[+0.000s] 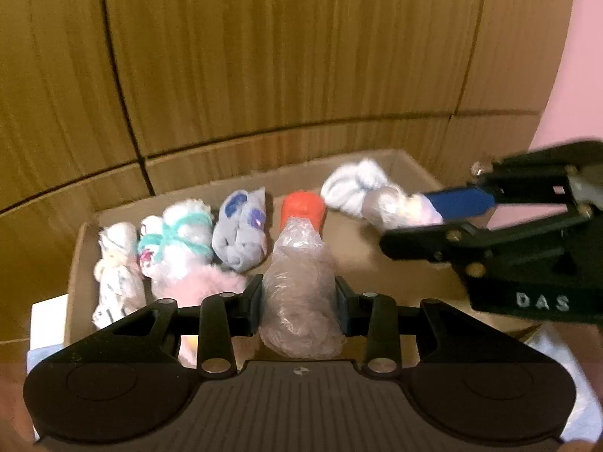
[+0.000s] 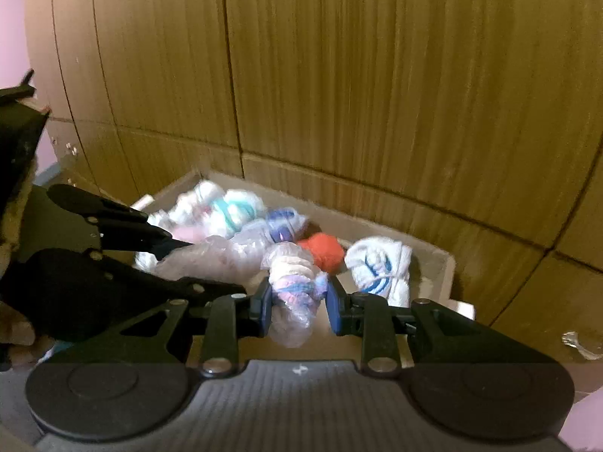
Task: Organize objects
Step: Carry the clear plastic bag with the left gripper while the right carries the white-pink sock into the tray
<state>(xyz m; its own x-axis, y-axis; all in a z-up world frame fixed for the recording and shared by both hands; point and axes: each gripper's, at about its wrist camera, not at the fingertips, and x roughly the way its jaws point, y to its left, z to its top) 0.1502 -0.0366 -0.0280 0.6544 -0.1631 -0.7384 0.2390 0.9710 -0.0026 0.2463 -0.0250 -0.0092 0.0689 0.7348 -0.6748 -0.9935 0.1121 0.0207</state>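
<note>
Wood-grain cabinet doors filled the background, with a strip of pink wall at one side. Below them sat an open cardboard box holding a row of rolled sock bundles: a white patterned one at the far left, a white one wound with teal yarn, a grey-and-blue pair, an orange roll, and a white roll with blue stripes at the right end.

The left gripper was clamped on a bundle wrapped in clear plastic, its pads pressing both sides, the bundle standing just in front of the orange roll. The right gripper was closed on a smaller plastic-wrapped pastel bundle, held over the box near the white striped roll. Both views were blurred.

The step in hand looked like carrying two wrapped bundles to the box to join the row. Whether either bundle already rested on the box floor could not be told. The next move likely called for lowering each one into a free gap: the left bundle into the space beside the grey-and-blue pair, the right one between the orange roll and the striped roll. The jaws should part only once each bundle was settled, and the two grippers, close together, needed room to avoid knocking each other or the seated rolls.
</note>
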